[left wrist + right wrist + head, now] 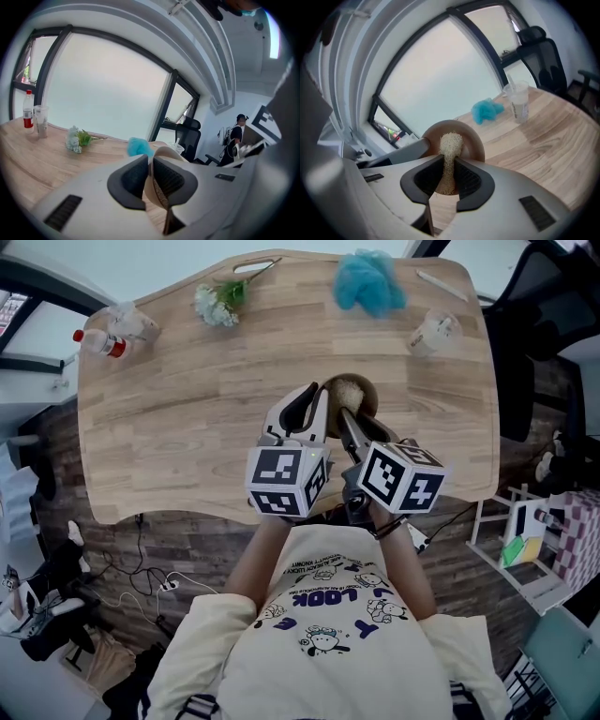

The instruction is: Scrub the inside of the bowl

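Near the front edge of the pale wood-grain table [187,409], the round brown bowl [369,397] has its thin rim pinched between the ribbed black pads of the left gripper [150,161], whose white body covers the bowl's left side in the head view. The right gripper [449,171] clamps a coarse, fibrous beige scrubber [451,143] whose rounded tip lies inside the bowl. Well beyond the bowl lie a fluffy blue cloth [368,282], a clear plastic cup [433,332] to its right, a sprig of white flowers [217,301] to its left and, farther left, a red-labelled bottle [97,341].
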`<state>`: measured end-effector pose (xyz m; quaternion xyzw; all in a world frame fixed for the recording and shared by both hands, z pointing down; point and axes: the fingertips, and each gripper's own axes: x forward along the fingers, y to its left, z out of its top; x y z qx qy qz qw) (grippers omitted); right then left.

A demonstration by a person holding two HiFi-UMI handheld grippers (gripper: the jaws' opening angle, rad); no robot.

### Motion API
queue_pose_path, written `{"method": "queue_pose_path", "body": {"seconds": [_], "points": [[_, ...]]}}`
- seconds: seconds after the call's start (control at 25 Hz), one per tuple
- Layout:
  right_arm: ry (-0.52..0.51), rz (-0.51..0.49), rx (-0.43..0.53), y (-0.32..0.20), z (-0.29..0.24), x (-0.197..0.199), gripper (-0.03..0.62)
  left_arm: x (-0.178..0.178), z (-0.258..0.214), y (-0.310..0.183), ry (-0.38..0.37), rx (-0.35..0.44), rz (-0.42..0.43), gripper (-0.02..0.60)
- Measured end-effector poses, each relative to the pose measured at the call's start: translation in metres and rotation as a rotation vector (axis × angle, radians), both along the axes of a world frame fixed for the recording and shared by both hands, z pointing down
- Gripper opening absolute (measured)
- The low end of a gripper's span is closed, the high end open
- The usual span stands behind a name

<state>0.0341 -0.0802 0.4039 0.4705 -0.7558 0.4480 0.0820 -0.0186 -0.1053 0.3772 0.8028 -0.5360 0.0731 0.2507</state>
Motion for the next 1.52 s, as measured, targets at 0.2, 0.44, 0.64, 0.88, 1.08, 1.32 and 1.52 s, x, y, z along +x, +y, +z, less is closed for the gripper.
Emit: {"method": "queue_pose_path", "body": {"seconds": [0.2, 0.44, 0.64, 0.88, 1.08, 1.32, 1.52], "points": [[0.255, -0.071, 0.121, -0.003, -0.001, 0.012, 0.069, 0.001, -0.001, 0.005, 0.029, -0.010, 0.002, 0.060], [0.452, -0.106, 0.232, -0.011, -0.009, 0.026, 0.069, 0.005, 0.002, 0.004, 0.024, -0.016, 0.002, 0.057], [0.615, -0.164, 0.352, -0.008, -0.022, 0.023, 0.069, 0.005, 0.010, 0.007, -0.043, -0.042, 0.010, 0.048], [0.728, -0.251, 0.469, -0.006, -0.032, 0.013, 0.071, 0.008, 0.013, 0.008, -0.063, -0.055, 0.027, 0.043], [0.683, -0.273, 0.519, -0.007, -0.045, 0.006, 0.071, 0.011, 0.018, 0.007, -0.070, -0.078, 0.031, 0.043], [0.728, -0.304, 0.549, -0.010, -0.046, 0.005, 0.070, 0.011, 0.019, 0.008, -0.057, -0.087, 0.022, 0.042], [0.836, -0.301, 0.564, -0.013, -0.040, 0.016, 0.069, 0.006, 0.018, 0.006, -0.055, -0.086, 0.005, 0.043]]}}
